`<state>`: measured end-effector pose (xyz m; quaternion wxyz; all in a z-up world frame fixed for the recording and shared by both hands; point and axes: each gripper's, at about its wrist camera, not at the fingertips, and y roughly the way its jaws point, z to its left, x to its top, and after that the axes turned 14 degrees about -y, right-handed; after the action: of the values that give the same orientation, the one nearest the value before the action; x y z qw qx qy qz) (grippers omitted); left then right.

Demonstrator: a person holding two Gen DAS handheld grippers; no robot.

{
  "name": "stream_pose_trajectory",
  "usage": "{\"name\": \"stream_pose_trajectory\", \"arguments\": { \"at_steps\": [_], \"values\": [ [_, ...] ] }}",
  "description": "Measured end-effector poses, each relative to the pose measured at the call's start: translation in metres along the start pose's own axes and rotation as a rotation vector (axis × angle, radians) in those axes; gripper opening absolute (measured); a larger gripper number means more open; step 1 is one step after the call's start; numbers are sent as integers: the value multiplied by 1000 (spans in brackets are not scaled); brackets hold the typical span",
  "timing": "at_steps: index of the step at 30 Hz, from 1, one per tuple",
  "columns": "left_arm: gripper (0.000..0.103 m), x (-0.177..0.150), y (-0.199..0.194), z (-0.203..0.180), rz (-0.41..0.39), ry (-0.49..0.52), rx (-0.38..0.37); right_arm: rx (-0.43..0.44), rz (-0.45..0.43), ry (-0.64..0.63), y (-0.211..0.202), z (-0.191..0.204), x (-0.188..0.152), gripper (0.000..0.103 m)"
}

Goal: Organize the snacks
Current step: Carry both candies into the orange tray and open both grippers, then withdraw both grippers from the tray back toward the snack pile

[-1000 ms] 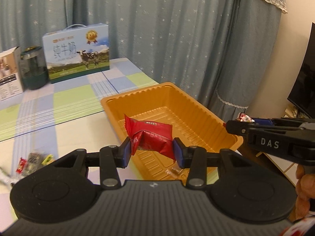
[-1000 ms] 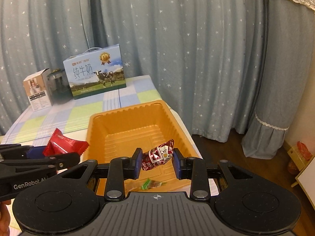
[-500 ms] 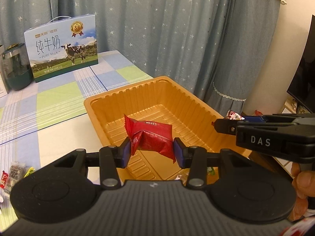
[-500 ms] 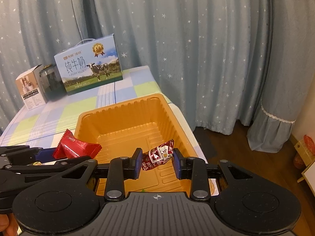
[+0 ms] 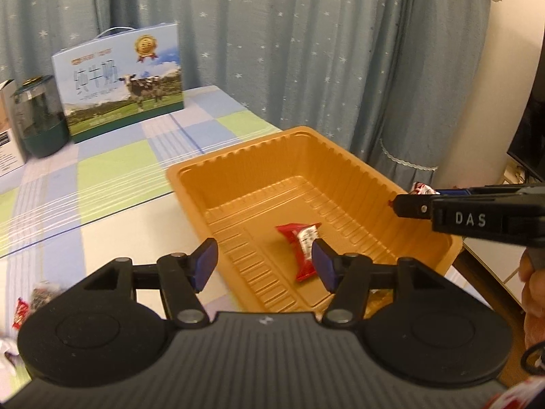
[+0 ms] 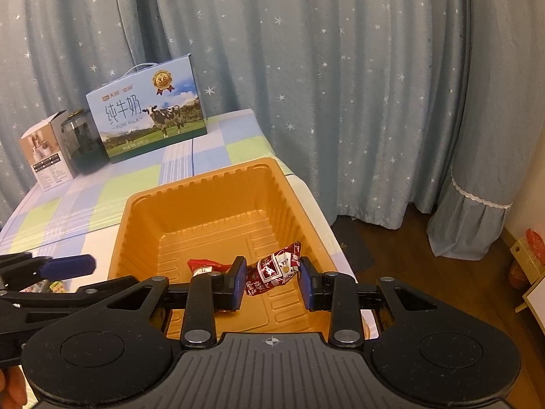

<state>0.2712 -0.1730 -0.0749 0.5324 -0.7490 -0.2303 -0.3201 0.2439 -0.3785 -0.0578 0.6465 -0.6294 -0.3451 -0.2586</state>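
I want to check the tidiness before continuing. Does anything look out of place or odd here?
A few small snacks lie loose on the table left of the orange tray, not yet collected. Otherwise nothing stands out: the red packet lies inside the tray, which sits flat.

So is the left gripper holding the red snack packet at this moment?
No, the left gripper is open and the red snack packet lies on the floor of the orange tray.

orange tray (image 5: 340, 156), red snack packet (image 5: 299, 238), star-dotted curtain (image 5: 306, 51)
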Motion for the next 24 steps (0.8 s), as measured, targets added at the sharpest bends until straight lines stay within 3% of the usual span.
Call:
{"name": "stream_pose_trajectory", "arguments": {
  "at_steps": [8, 10, 11, 12, 24],
  "values": [
    [60, -3, -22, 15, -31, -35, 21, 55, -11, -2, 3, 12, 6, 33],
    [63, -3, -27, 18, -37, -41, 25, 74, -8, 17, 5, 12, 7, 46],
    [67, -2, -30, 20, -40, -42, 28, 74, -11, 33, 5, 11, 8, 69],
    [68, -3, -33, 21, -44, -42, 33, 75, -25, 50, 3, 10, 8, 78],
    [74, -18, -93, 43, -79, -99, 75, 35, -73, 41, -58, 22, 5, 78]
  ]
}}
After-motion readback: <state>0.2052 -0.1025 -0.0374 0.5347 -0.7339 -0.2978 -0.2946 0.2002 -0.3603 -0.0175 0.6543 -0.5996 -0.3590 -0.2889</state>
